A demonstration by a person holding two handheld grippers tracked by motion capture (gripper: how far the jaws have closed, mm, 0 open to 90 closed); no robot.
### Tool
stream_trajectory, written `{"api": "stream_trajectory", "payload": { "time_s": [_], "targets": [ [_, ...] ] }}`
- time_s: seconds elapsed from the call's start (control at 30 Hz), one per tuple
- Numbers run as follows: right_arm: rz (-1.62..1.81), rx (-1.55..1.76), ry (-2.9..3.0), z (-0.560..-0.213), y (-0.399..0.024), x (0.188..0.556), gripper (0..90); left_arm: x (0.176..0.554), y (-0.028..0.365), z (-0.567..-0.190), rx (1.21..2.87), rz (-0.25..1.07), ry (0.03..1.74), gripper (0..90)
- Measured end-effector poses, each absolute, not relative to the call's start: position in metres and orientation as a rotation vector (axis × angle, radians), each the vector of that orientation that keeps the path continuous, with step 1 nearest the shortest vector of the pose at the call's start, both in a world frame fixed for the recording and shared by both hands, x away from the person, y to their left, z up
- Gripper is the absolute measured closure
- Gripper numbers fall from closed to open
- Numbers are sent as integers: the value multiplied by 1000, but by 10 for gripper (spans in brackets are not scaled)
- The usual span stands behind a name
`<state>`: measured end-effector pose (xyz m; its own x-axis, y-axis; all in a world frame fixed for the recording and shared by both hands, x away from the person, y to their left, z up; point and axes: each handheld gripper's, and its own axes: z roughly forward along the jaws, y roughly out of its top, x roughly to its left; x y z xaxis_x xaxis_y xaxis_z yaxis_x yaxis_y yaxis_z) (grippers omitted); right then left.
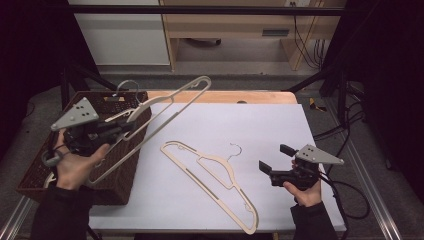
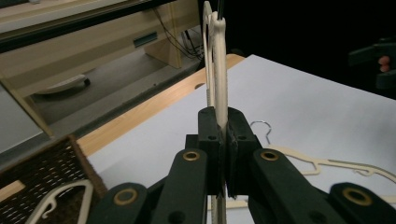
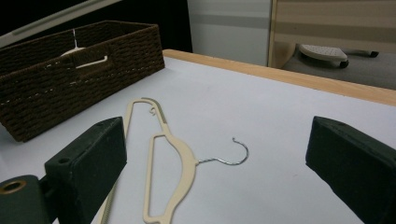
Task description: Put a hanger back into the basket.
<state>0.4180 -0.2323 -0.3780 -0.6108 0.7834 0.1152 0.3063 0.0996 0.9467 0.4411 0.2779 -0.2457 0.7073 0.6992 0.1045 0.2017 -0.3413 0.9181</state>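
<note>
Cream plastic hangers, 3 counted. No. 1, the held hanger (image 1: 170, 107), was up in the air over the basket's near-right corner, tilted, its far end reaching toward the table's back edge and its wire hook curling above the basket. The left gripper (image 1: 125, 127) had it: jaws clamped narrow on the hanger's flat body, seen edge-on in the left gripper view (image 2: 219, 70), w/ the pads pressed against both faces. The person's left hand (image 1: 75, 162) carried that gripper above the basket's right side.

No. 2, the flat hanger (image 1: 215, 180), lay on the white sheet (image 1: 260, 125) near the table's middle, running diagonally from centre toward the near edge, hook pointing to the right gripper's side. In the right gripper view (image 3: 166, 172) it lay just ahead of the jaws, not between them.

No. 3, the basket hanger (image 3: 86, 58), sat inside the basket; part of it only was visible.

1 dark woven basket (image 1: 117, 175), at the table's left, partly on the sheet.

The right gripper (image 1: 275, 157) hovered low over the sheet's right part, well apart from hanger no. 2, jaws spread wide w/ nothing in them. The right hand (image 1: 306, 192) held it from below.

2 grippers, 2 hands, 1 wooden table (image 1: 260, 96) w/ its bare edge showing beyond the sheet.
</note>
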Motion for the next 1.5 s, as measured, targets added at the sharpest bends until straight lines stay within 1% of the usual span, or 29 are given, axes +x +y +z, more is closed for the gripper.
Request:
{"api": "stream_trajectory", "payload": {
  "time_s": [0.23,0.37,0.6,0.7,0.97,1.13,1.5],
  "targets": [
    [1525,1075,1967,-378,-231,419,54,461,322,-241,1858,635,756,865],
    [1520,1075,1972,-379,-231,419,54,473,341,-248,1882,655,790,865],
    [1519,1076,1971,-379,-230,420,53,487,363,-264,1911,627,837,865],
    [1517,1075,1973,-380,-230,420,53,492,374,-272,1911,634,860,865],
    [1513,1074,1984,-382,-228,421,54,497,404,-291,1916,620,929,865],
    [1507,1075,1995,-383,-227,422,53,495,424,-301,1887,604,965,865],
    [1505,1072,2002,-383,-227,422,54,493,447,-326,1940,556,1072,865]
  ]
}}
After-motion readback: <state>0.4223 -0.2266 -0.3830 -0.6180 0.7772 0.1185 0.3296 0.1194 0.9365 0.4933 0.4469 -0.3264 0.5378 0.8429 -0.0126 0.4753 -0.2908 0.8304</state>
